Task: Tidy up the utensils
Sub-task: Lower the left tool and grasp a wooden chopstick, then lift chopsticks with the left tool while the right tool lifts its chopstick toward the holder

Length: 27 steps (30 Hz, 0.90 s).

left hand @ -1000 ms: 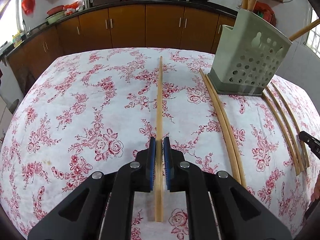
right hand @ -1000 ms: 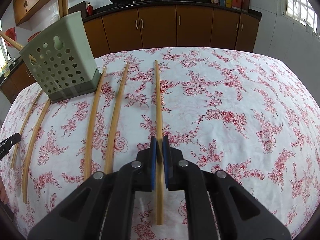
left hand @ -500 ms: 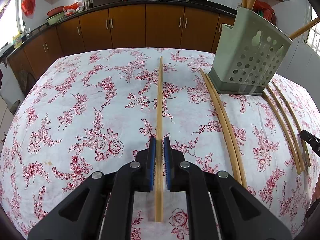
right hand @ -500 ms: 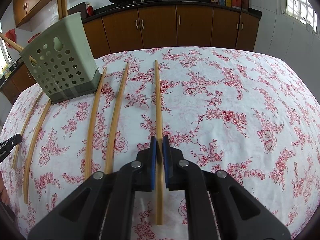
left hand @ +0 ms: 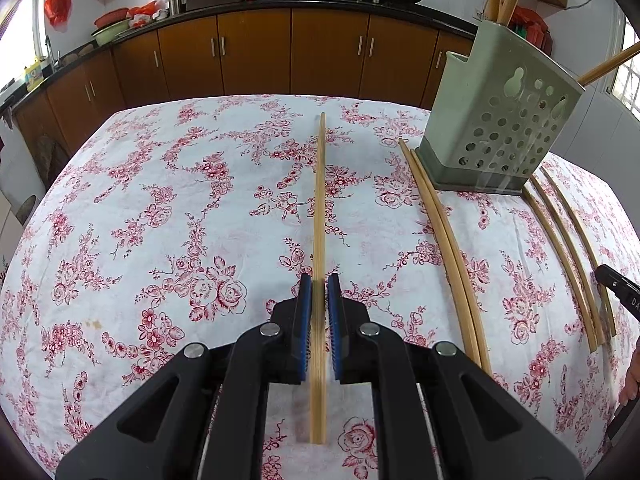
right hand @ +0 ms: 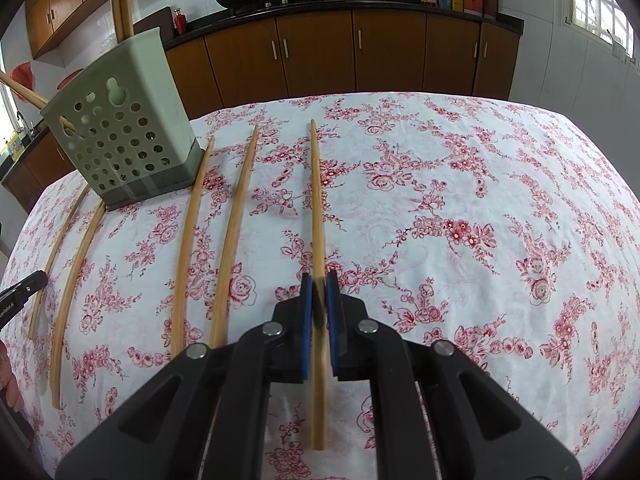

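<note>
Between the blue pads of the left claw lies a chopstick, its long axis running straight ahead along the fingers, near end under the claw body and far tip pointing away across the flowered worktop. The pads stand close on either side of it with a thin gap showing, so whether they are pinching it cannot be told for sure; the blur at the pads hints at contact. Up between the pads of the right claw runs another chopstick in the same fashion, and here the pads look pressed against the wood, clamped on it.

Ahead and to the right of the left claw, two chopsticks lie side by side, touching, their far ends beside the base of the green holder. Ahead and to the left of the right claw lie two more chopsticks, apart from each other, and beyond them the same holder, upright with sticks already standing in it.

The coming move, as I judge it, turns on this: each stick lies flat and pointing forward, while the holder's mouth faces up, ahead-right of the left claw and ahead-left of the right. Either stick must be tipped upright before dropping in. Neither claw looks clearly nearer.
</note>
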{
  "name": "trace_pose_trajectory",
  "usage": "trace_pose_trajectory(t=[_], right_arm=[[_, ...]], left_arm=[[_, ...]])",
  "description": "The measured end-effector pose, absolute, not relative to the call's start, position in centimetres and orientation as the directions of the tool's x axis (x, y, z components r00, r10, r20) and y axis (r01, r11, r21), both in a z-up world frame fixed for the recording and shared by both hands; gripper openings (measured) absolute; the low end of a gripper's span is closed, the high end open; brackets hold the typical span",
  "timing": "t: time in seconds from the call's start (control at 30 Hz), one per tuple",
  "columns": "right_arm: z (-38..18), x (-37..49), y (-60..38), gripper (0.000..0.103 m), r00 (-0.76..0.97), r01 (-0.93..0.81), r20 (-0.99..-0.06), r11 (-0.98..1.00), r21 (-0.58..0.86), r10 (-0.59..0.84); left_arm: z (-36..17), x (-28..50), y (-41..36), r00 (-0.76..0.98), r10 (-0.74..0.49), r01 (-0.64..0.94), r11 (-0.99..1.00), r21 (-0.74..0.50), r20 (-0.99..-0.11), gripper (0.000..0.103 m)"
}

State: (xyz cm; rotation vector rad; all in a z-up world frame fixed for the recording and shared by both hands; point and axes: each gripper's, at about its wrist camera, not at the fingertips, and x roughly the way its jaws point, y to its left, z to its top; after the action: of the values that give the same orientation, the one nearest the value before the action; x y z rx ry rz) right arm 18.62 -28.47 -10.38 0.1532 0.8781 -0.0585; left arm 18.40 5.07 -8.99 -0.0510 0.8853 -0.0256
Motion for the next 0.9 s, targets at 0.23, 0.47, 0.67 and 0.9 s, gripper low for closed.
trace_pose_trajectory(t=[0.23, 0.47, 0.67, 0.9], right_arm=[[-10.3, 18.6, -28.5, 0.009, 0.639, 0.115, -0.769, 0.987, 0.114, 0.014], [-10.3, 17.7, -28.0, 0.012, 0.637, 0.116, -0.771, 0.989, 0.091, -0.003], [-10.3, 17.0, -27.9, 0.011, 0.636, 0.114, -0.772, 0.990, 0.081, -0.010], [-8.1, 15.5, -28.4, 0.008, 0.682, 0.111, -0.731, 0.990, 0.086, -0.013]], left_arm=[[-9.0, 18.4, 5.0, 0.633, -0.040, 0.002, 0.999, -0.051, -0.773, 0.010], [-9.0, 17.2, 4.5, 0.629, -0.011, 0.007, 1.000, -0.009, -0.777, 0.010], [-9.0, 16.2, 4.3, 0.628, -0.005, 0.003, 1.000, -0.004, -0.778, 0.009], [-8.0, 14.9, 4.2, 0.638, -0.006, 0.010, 1.000, 0.001, -0.770, 0.007]])
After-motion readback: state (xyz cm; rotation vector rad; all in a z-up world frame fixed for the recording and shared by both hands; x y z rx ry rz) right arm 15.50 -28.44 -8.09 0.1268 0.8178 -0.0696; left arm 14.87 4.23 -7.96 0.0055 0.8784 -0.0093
